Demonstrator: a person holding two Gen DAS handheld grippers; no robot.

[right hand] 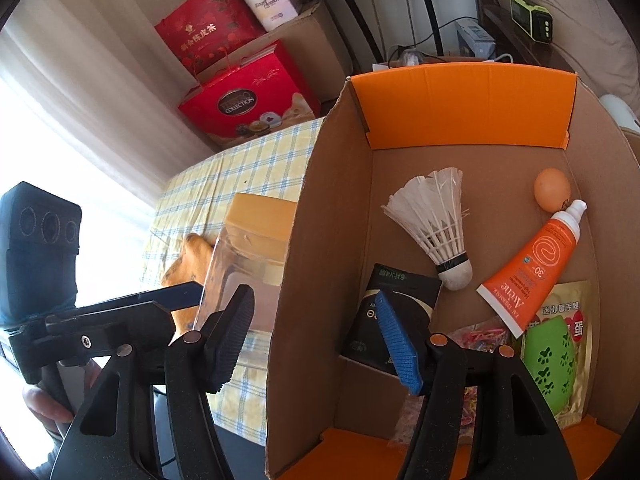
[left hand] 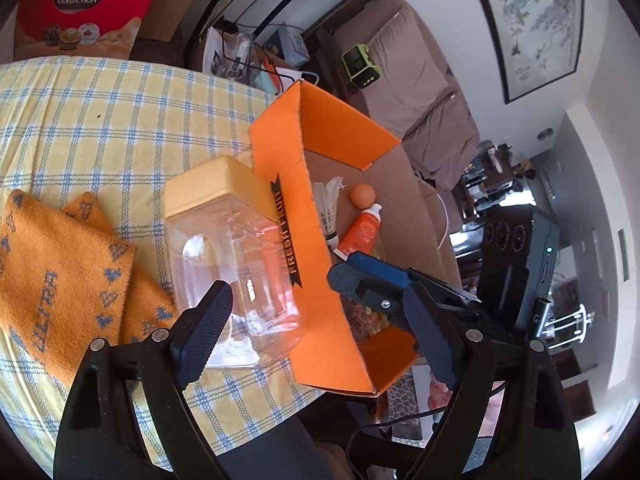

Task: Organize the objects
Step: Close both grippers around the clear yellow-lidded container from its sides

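The yellow-and-blue checked cloth tabletop (left hand: 100,120) fills the left half of the left wrist view, soft and slightly rumpled, and on its right edge stands the open corrugated cardboard box with orange outer faces (left hand: 320,248), stiff-walled and brown inside, the place where loose items are being gathered. Just beside the box wall, at centre left of that view, stands a clear square plastic jar with a pale yellow lid (left hand: 228,248), glossy, rigid and apparently empty; left of it lies a folded orange knitted cloth with blue heart patterns (left hand: 60,280), fuzzy and limp. Judging from this layout, the sorting is part-way through: several items are already boxed, while the jar and cloth are still outside. The left hand-held gripper (left hand: 320,320) is spread wide, its ribbed fingers straddling the box wall with one finger in front of the jar, holding nothing. The right hand-held gripper (right hand: 320,340) is likewise spread and empty, one finger outside the wall and its blue-padded finger inside the box. Inside, toward the right of the right wrist view, lie a green perforated egg-shaped item in gold packaging (right hand: 554,356), a smooth orange squeeze tube with a white cap (right hand: 536,268), a flat black sachet (right hand: 396,312), a white feather shuttlecock with a cork base (right hand: 436,228), and a small matte orange ball (right hand: 552,190). The next move probably calls for closing on the jar's flat sides, which look slippery.
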